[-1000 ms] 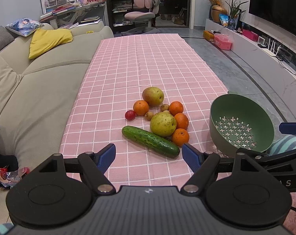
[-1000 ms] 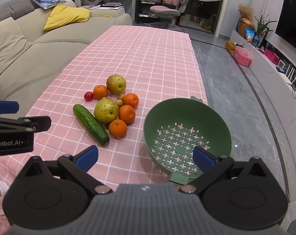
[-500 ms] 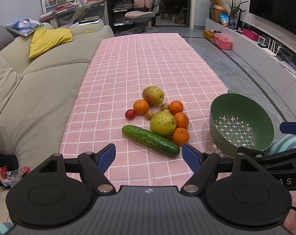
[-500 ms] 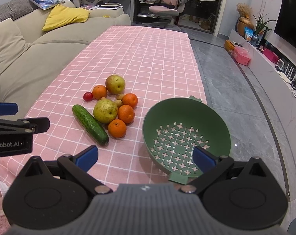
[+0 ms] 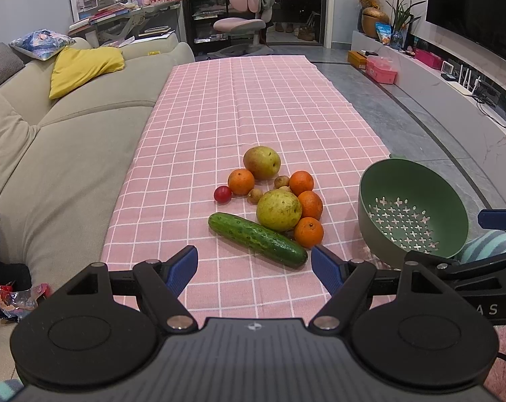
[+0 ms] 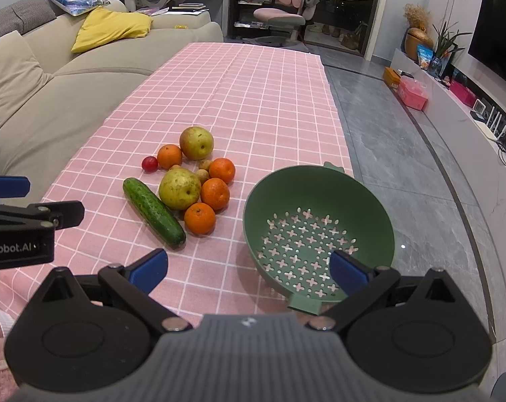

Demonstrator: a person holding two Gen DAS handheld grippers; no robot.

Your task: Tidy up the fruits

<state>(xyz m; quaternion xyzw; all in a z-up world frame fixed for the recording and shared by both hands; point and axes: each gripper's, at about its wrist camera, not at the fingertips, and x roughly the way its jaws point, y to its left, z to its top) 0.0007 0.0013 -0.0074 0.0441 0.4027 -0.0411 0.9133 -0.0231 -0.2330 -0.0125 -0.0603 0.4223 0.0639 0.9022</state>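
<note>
Your left gripper point(image 5: 254, 264) hangs above the near end of the surface point(image 5: 253, 107), which is covered in a pink checked cloth, and its jaws stand wide apart with nothing between them. Just ahead of those jaws lies the cucumber point(image 5: 257, 239), slanted so that its near end points toward your right-hand blue pad. Beyond the cucumber and touching it sits the larger yellow-green pear point(image 5: 278, 210), with three oranges point(image 5: 309, 231) stacked along its right side. Farther ahead you have a second pear point(image 5: 261, 162), a fourth orange point(image 5: 240, 181) to its left, and a small red tomato point(image 5: 222, 194) at the left edge of the pile. A few small brown round fruits point(image 5: 255, 196) are tucked among them; what they are cannot be told.

Your right gripper point(image 6: 249, 268) also has its jaws spread wide and empty. The green colander point(image 6: 370, 201) lies directly ahead of its right pad, tilted, its perforated floor bare, and its near tab handle sits between the jaws, close to that right pad. The fruit pile lies ahead and to the left of these jaws, near the colander's left rim but apart from it. To the left of both grippers runs a beige sofa point(image 6: 35, 100) with a yellow cushion point(image 6: 110, 26).
</note>
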